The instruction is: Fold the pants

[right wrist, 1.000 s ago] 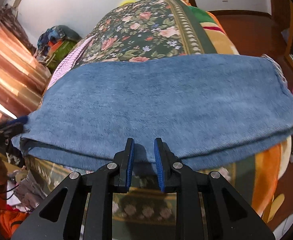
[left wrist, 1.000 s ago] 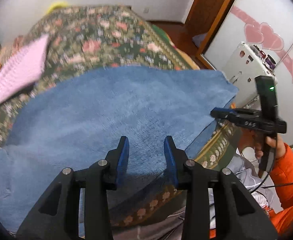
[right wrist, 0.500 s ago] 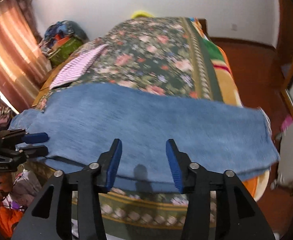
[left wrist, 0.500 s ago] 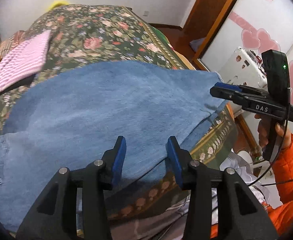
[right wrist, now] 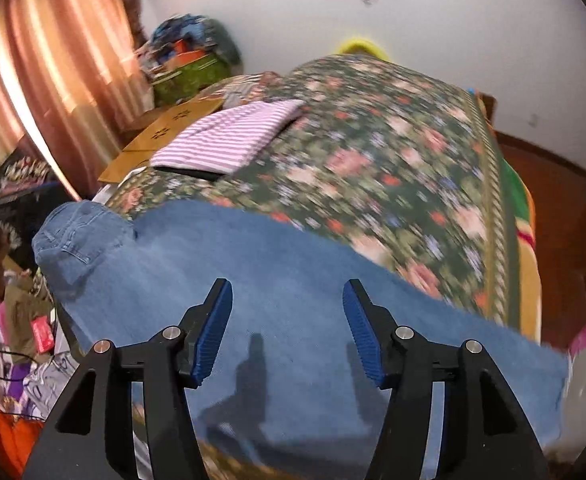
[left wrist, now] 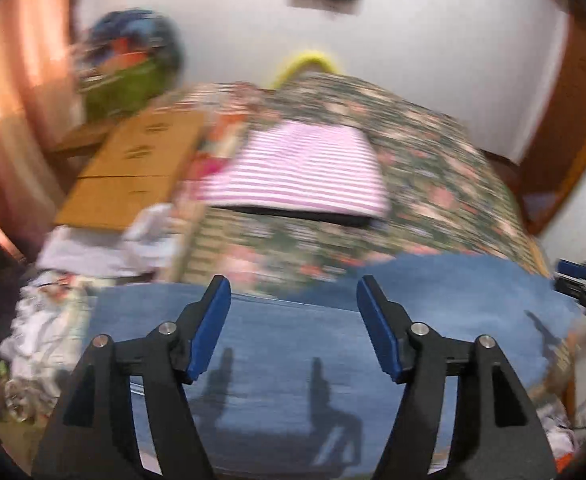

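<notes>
The blue denim pants (right wrist: 293, 304) lie across the near edge of the floral bed cover (right wrist: 393, 152), waist and pocket end at the left (right wrist: 81, 240). In the left wrist view the pants (left wrist: 293, 352) spread under my gripper. My left gripper (left wrist: 293, 304) is open and empty just above the denim. My right gripper (right wrist: 287, 304) is open and empty above the middle of the pants. The tip of the right gripper (left wrist: 581, 284) shows at the right edge of the left wrist view.
A folded pink striped cloth (right wrist: 233, 140) lies on the bed farther back, also in the left wrist view (left wrist: 305, 172). A wooden dresser (left wrist: 133, 168) and a pile of bags (right wrist: 189, 60) stand at the left. Curtains (right wrist: 53, 60) hang left. Clutter (right wrist: 33, 340) lies beside the bed.
Both grippers have opened wide and tilted up over the pants. The left view has swung left toward the dresser. The pants lie flat on the bed as before.
</notes>
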A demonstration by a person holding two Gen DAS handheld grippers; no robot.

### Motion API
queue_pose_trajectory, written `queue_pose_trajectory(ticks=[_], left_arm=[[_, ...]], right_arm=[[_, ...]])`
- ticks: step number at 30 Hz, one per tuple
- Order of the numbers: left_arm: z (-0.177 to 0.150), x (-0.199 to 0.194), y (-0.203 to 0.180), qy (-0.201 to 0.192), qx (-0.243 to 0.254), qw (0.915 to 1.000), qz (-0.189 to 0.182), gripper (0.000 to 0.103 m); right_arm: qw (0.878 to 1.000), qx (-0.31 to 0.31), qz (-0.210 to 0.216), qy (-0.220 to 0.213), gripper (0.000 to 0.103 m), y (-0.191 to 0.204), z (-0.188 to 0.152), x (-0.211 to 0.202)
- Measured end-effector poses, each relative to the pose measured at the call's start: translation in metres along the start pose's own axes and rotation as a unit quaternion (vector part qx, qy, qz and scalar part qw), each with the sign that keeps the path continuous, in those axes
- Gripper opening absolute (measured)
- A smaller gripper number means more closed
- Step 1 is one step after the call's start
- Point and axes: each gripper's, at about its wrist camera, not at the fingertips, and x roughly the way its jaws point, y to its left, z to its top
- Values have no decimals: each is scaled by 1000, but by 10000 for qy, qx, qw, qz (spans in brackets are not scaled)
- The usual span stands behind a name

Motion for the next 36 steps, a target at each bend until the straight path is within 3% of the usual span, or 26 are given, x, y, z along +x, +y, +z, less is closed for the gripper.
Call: queue_pose_trajectory(ticks=[5,10,18,22,24,26,27,30,34,36], left_arm=[[3,20,99,185,-610,9957,671,69],[-10,60,162,789,-1059,9888,693,69],[-37,107,183,1469,-1328,9801,103,70],[-41,109,179,1492,-1155,9820,-24,69],[-43,108,180,1478,-1218,9812,-224,57],[-46,106,178,1439,-1344,9787,-578,29],[-46,106,176,1404,-1330,9795,-560,29],[-41,98,164,1210,-1053,9866,-297,12],[-25,79,156,875,-924,9918,-141,2],[-16,70,152,705,-851,9938,-121,2]], right_arm=[[9979,-589,229,126,59,42,39,30],[9914,-1167,482,354,62,84,73,77],[9751,-1556,950,1263,62,124,94,167],[9577,-1613,1308,1993,62,135,91,207],[9503,-1690,1387,2215,54,140,86,216],[9449,-1801,1428,2333,47,145,81,220],[9445,-1794,1453,2335,42,146,79,220],[9477,-1688,1510,2250,29,144,79,217],[9554,-1794,1432,1856,19,146,78,199],[9603,-1899,1316,1562,12,147,79,188]])
